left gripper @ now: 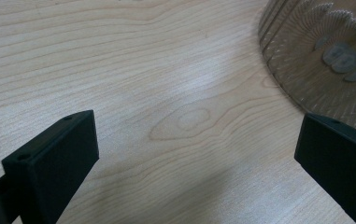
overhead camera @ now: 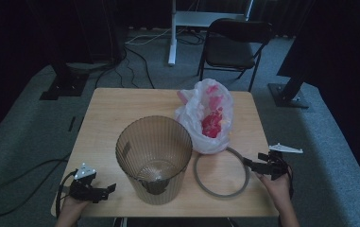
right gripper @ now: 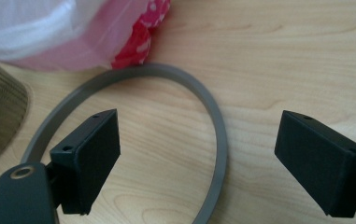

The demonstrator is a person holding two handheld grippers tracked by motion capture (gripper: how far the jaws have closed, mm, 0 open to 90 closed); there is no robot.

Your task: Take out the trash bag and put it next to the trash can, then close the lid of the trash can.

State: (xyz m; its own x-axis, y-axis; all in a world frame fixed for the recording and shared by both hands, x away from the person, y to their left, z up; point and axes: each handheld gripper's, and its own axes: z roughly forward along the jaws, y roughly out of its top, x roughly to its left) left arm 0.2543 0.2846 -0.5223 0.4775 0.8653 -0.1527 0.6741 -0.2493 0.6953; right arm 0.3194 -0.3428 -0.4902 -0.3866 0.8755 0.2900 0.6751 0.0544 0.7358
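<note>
A ribbed translucent brown bin [overhead camera: 154,158] stands upright in the middle of the wooden table [overhead camera: 121,104]. A grey ring [overhead camera: 222,172] lies flat to its right. Behind the ring sits a white plastic bag [overhead camera: 207,116] with red and pink contents. My left gripper [overhead camera: 103,191] is at the table's front left corner, open, with bare wood between its jaws; the bin's base [left gripper: 325,56] shows ahead to its right. My right gripper [overhead camera: 254,163] is open at the ring's right side, with the ring's arc [right gripper: 215,126] between its jaws and the bag [right gripper: 73,32] beyond.
A black folding chair [overhead camera: 234,45] stands behind the table, next to a white desk leg [overhead camera: 172,33]. Black stand bases [overhead camera: 288,94] and cables [overhead camera: 121,61] lie on the grey carpet around the table.
</note>
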